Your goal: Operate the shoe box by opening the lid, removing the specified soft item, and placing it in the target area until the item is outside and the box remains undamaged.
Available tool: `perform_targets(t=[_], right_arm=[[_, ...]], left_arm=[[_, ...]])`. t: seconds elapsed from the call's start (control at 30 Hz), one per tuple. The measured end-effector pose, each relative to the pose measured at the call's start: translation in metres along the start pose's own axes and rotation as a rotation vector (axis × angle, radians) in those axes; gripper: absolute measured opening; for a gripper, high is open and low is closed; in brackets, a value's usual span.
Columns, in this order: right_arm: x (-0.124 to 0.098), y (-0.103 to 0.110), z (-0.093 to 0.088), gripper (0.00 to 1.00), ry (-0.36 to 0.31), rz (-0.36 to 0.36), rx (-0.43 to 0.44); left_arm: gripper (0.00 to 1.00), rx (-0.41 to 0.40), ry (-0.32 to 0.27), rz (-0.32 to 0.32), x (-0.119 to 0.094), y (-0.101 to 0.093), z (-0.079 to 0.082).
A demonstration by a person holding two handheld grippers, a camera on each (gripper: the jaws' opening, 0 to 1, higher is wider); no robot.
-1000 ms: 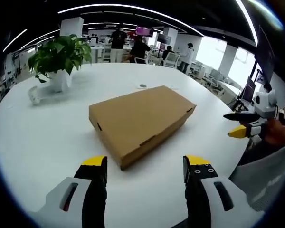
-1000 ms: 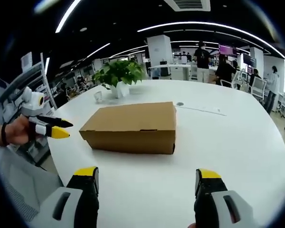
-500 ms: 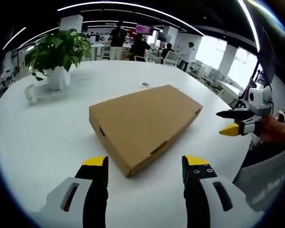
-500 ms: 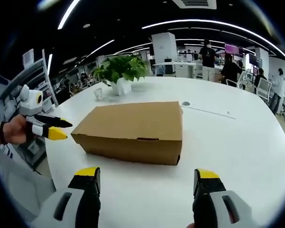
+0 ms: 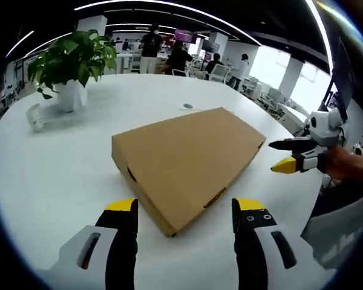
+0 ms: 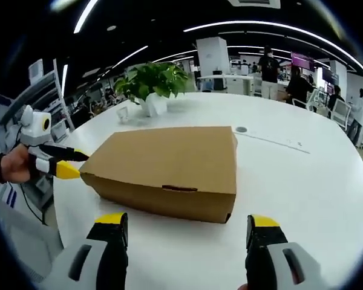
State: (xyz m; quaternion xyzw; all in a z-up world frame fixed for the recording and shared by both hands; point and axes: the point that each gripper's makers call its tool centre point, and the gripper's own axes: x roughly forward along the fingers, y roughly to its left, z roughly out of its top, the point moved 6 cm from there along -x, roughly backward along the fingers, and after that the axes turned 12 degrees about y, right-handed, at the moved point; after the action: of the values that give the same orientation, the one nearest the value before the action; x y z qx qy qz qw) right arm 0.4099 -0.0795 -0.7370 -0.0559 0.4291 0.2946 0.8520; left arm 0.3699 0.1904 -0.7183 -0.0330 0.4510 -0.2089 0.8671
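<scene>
A shut brown cardboard shoe box (image 5: 187, 154) lies flat on the white table (image 5: 54, 175), lid down. My left gripper (image 5: 184, 210) stands open just short of the box's near corner, nothing between its yellow-tipped fingers. In the right gripper view the same box (image 6: 169, 160) shows its long side with a lid tab, and my right gripper (image 6: 187, 221) is open close in front of it. The right gripper (image 5: 281, 156), held in a hand, comes into the left gripper view beside the box's right end. The left gripper (image 6: 78, 164) sits at the box's left end.
A green plant in a white pot (image 5: 72, 63) stands at the table's far side, also visible as the plant (image 6: 151, 84). A small clear cup (image 5: 33, 116) is beside it, and a small round disc (image 5: 187, 107) lies behind the box. Several people stand among desks far behind.
Both views have closed in on the box, which now looms larger. Each gripper has come nearer to its end of the box. Jaws stay spread.
</scene>
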Motion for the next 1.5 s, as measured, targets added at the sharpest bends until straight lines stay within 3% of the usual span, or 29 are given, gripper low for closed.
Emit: perform_targets(t=[0.57, 0.73, 0.9, 1.07, 1.5], right_arm=[[0.019, -0.008, 0.031, 0.77, -0.049, 0.039, 0.034], [0.027, -0.007, 0.037, 0.75, -0.034, 0.04, 0.023], [0.028, -0.013, 0.037, 0.67, -0.062, 0.011, 0.096], [0.026, -0.009, 0.035, 0.66, -0.065, 0.001, 0.092], [0.014, 0.007, 0.015, 0.63, -0.073, -0.028, 0.14]], left_arm=[[0.64, -0.012, 0.008, -0.002, 0.012, 0.003, 0.005], [0.64, -0.023, 0.007, -0.01, 0.013, 0.005, 0.006], [0.62, -0.027, 0.007, -0.019, 0.012, 0.005, 0.005], [0.54, -0.064, -0.019, -0.016, 0.01, 0.011, 0.004], [0.62, 0.006, 0.012, -0.027, 0.009, 0.006, 0.002]])
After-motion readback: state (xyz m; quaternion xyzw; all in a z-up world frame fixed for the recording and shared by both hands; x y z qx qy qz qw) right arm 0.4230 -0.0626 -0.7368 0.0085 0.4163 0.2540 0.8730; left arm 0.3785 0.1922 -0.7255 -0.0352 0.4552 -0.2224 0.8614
